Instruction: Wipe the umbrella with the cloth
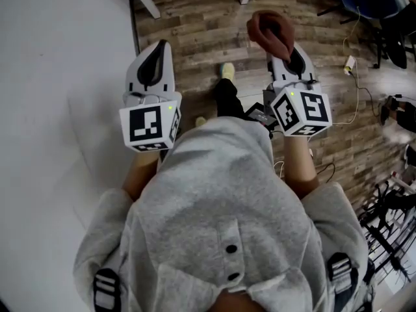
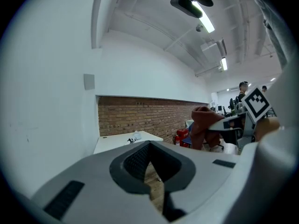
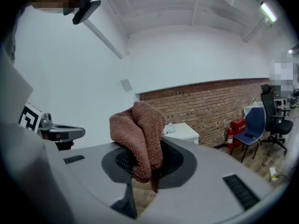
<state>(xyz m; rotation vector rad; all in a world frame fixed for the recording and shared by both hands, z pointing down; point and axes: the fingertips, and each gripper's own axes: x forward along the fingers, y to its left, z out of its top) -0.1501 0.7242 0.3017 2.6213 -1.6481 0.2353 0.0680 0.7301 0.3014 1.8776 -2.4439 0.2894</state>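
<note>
A person in a grey hoodie (image 1: 221, 200) holds two grippers level, just ahead of it. The right gripper (image 3: 153, 171), ahead-right of the hoodie, pinches a bunched reddish-brown cloth (image 3: 139, 134). The left gripper (image 2: 149, 174), ahead-left, has its jaws pressed together, empty.

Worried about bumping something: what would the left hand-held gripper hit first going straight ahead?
Nothing close; the left hand-held gripper likely reaches the white table before the brick wall, depth unclear.
</note>
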